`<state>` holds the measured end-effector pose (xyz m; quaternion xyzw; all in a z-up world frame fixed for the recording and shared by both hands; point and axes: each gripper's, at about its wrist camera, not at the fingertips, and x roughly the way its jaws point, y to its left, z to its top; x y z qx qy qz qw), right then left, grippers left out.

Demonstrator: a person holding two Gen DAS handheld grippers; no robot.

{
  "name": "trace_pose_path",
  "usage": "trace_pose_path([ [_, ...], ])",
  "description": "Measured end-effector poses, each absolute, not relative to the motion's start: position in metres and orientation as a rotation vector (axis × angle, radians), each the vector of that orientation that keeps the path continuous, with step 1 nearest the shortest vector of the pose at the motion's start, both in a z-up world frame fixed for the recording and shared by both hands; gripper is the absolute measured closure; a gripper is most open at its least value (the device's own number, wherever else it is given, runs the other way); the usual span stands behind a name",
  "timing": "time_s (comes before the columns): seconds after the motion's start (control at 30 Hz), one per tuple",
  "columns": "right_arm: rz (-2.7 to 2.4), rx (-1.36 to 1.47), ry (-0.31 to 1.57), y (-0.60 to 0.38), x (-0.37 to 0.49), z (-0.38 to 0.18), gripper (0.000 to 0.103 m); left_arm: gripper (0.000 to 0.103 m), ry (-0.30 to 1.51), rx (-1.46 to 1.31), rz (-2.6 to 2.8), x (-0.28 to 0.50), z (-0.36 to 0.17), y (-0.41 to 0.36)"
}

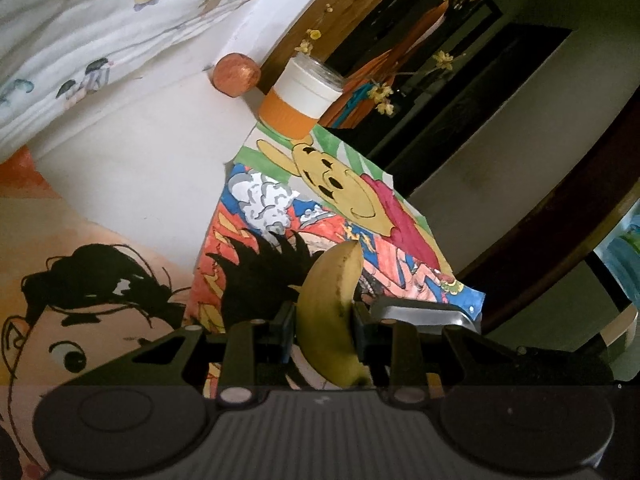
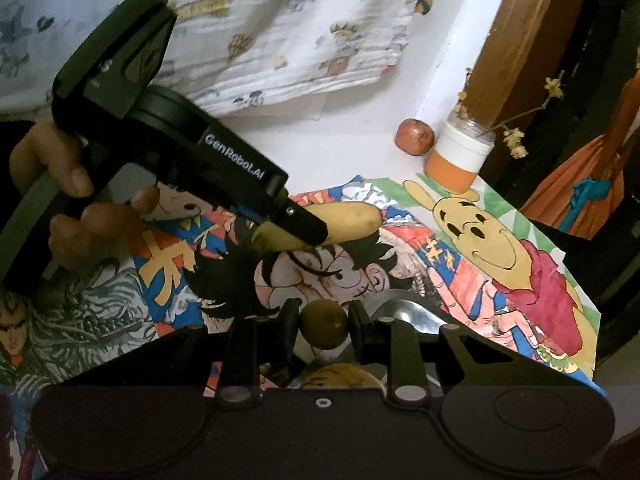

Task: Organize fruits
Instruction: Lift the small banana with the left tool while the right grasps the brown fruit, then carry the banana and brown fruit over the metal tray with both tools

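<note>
My left gripper (image 1: 324, 320) is shut on a yellow banana (image 1: 328, 312) and holds it above the cartoon drawings; the right wrist view shows the same gripper (image 2: 298, 226) with the banana (image 2: 344, 224) sticking out. My right gripper (image 2: 323, 324) is shut on a small round brown fruit (image 2: 323, 324), just above a metal bowl (image 2: 412, 312). The bowl's rim (image 1: 420, 312) also shows in the left wrist view, right of the banana. A reddish round fruit (image 1: 236, 74) (image 2: 414, 137) lies at the back near the wall. Another yellowish fruit (image 2: 340, 376) shows partly under the right gripper.
A white and orange jar (image 1: 300, 98) (image 2: 458, 158) with dried yellow flowers stands beside the reddish fruit. Coloured cartoon drawings (image 2: 472, 232) cover the table. A patterned white cloth (image 2: 280, 28) lies at the back. A wooden frame (image 2: 516, 32) and the table edge are on the right.
</note>
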<state>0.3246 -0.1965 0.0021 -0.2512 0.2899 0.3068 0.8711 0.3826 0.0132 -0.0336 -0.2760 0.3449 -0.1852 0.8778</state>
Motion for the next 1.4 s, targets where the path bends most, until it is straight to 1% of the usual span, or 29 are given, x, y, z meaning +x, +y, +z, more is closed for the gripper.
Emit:
trace_pose_path([
  [0.47, 0.546, -0.365, 0.553, -0.241, 0.327, 0.019, 0.074, 0.07, 0.58, -0.565, -0.466, 0.372, -0.025, -0.003],
  [0.6, 0.507, -0.31, 0.524, -0.259, 0.331, 0.026, 0.074, 0.07, 0.568, -0.583, -0.498, 0.375, -0.022, -0.015],
  [0.9, 0.412, -0.226, 0.528, -0.306, 0.339, 0.02, 0.074, 0.07, 0.622, -0.501, -0.574, 0.394, -0.01, -0.065],
  [1.17, 0.357, -0.194, 0.562, -0.336, 0.34, 0.0, 0.074, 0.07, 0.698, -0.443, -0.611, 0.41, -0.023, -0.102],
  [1.4, 0.33, -0.185, 0.587, -0.35, 0.337, -0.013, 0.074, 0.07, 0.728, -0.406, -0.626, 0.417, -0.03, -0.11],
])
